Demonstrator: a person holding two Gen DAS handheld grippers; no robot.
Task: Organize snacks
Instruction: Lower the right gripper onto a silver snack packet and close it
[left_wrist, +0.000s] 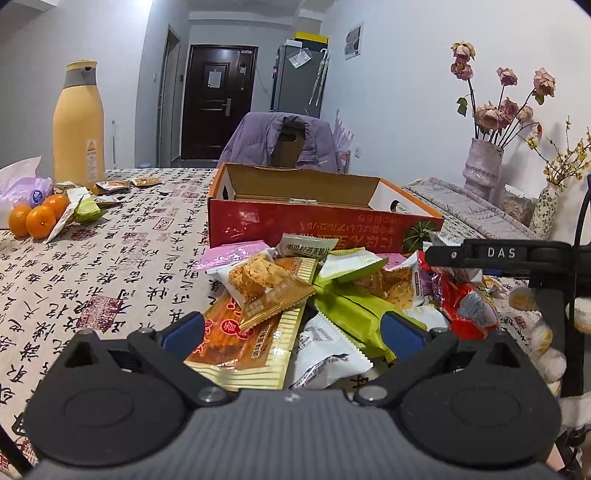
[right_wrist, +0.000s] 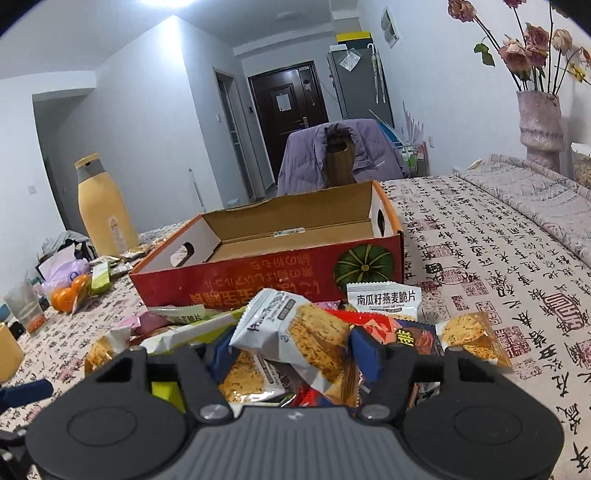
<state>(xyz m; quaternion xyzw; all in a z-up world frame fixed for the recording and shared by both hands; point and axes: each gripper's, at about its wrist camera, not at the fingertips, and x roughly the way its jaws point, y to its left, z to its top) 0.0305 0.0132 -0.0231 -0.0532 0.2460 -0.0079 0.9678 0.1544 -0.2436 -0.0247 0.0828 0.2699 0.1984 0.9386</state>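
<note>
A heap of snack packets (left_wrist: 332, 288) lies on the patterned tablecloth in front of an open red cardboard box (left_wrist: 314, 225), which looks empty inside. My left gripper (left_wrist: 293, 332) hangs open over the near side of the heap, above an orange-gold packet (left_wrist: 251, 332) and a white one. In the right wrist view the same box (right_wrist: 258, 280) stands behind the heap. My right gripper (right_wrist: 291, 350) has its blue pads against both sides of a white oat-crisp packet (right_wrist: 291, 328), which sits tilted and crumpled between them. The right tool's black bar marked DAS (left_wrist: 498, 253) shows at the right of the left wrist view.
A tall yellow bottle (left_wrist: 79, 122), tangerines (left_wrist: 37, 219) and loose packets sit at the table's far left. A vase of dried roses (left_wrist: 484, 162) stands at the right. A chair with a purple jacket (left_wrist: 280, 144) is behind the box. A glass (right_wrist: 24, 306) stands at the left edge.
</note>
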